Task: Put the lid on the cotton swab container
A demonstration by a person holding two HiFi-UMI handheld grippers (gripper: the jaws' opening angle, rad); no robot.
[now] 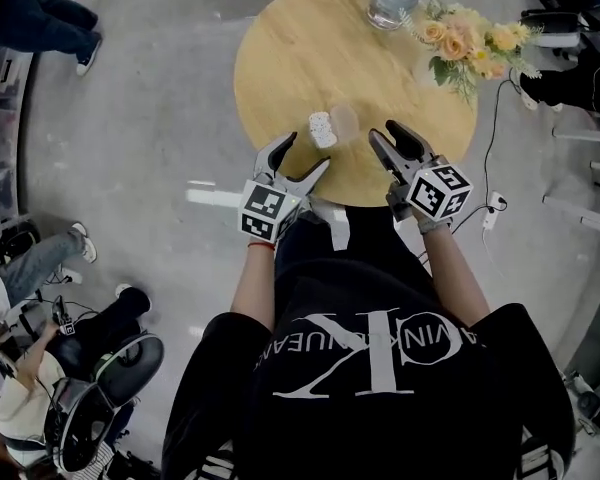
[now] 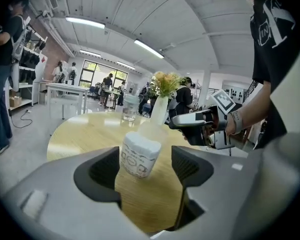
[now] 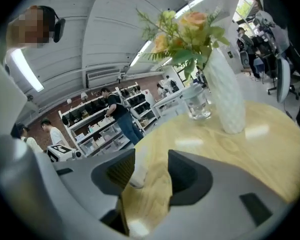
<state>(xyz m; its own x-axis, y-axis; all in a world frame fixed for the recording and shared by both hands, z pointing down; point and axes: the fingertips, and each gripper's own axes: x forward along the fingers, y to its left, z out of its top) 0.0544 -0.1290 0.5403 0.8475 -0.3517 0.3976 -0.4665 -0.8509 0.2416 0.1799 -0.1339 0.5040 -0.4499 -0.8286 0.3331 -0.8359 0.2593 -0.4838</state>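
The table [image 1: 280, 58] was left bare near its front edge, probably as working room. A large "CK" was printed on the shirt [image 1: 380, 368]. The left gripper [image 1: 306, 151] and right gripper [image 1: 383, 130] were held wide, empty, flanking the container [image 1: 323, 129]. The lid [image 1: 345, 121] was set just beside it, and the container's print was unreadable.

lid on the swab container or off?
Off. The cotton swab container stands upright on the table with its top uncovered. The translucent lid sits beside it on the wood.
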